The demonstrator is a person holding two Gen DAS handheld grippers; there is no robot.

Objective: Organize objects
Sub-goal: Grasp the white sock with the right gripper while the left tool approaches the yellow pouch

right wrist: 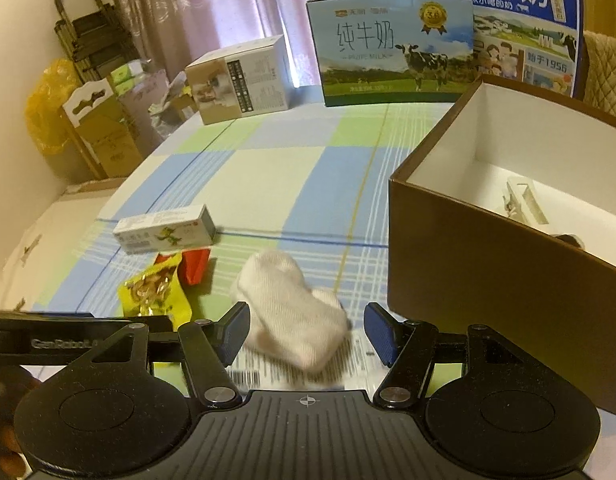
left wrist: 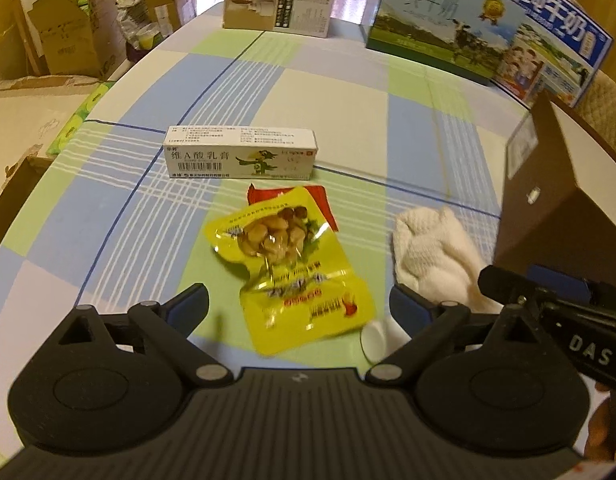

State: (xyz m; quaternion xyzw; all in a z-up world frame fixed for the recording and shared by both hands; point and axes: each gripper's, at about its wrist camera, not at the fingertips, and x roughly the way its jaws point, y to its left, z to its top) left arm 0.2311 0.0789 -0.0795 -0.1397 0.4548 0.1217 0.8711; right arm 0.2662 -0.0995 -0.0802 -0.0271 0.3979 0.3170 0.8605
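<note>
Two grippers hover wide open, gripping nothing: the left gripper point(left wrist: 298, 304) above a glossy yellow snack packet point(left wrist: 290, 264), the right gripper point(right wrist: 304, 326) flanking a soft ribbed white sock point(right wrist: 292, 312). Beyond lies an oblong ointment carton point(left wrist: 240, 154) mid-tabletop on checked cloth point(left wrist: 148, 184). At the right edge stands an open brown cardboard box point(right wrist: 487, 264).

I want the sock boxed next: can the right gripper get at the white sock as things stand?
Probably yes. The right gripper is open, and the white sock lies between its fingers with nothing on top; the brown box stands clear to the side.
</note>
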